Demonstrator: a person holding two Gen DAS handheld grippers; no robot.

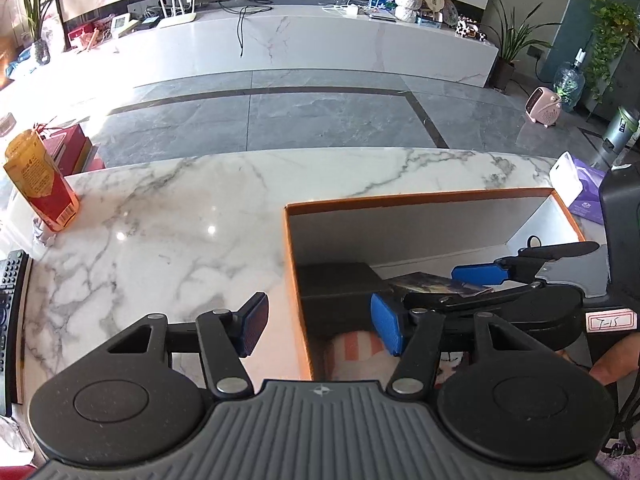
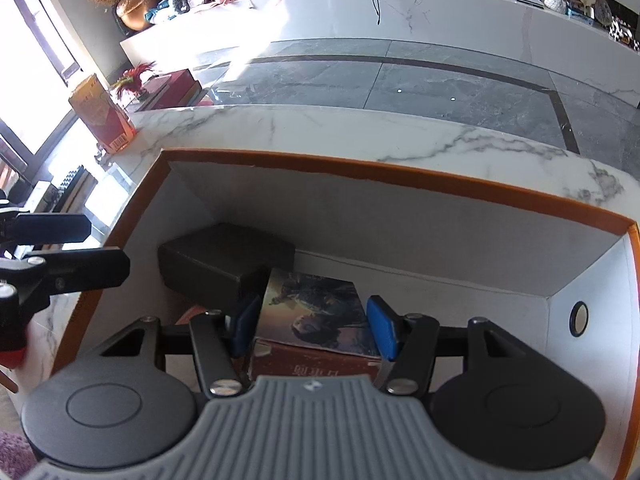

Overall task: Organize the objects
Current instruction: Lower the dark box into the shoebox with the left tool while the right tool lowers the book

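Marble counter (image 1: 168,216), white with grey veins, glossy in the sun. Far left of the orange-rimmed box (image 1: 400,199) stands a red-and-gold carton (image 1: 40,184), upright, well apart from it: stiff card, probably light, best pinched across its flat sides. Left claw (image 1: 320,322) straddles the box's left wall, half open, nothing between its blue pads. Inside the box lie a matte black case (image 2: 224,264) and a thin glossy picture booklet (image 2: 316,312) atop a red carton. Right claw (image 2: 314,330) hovers over the booklet, pads either side; whether it grips, I cannot tell.
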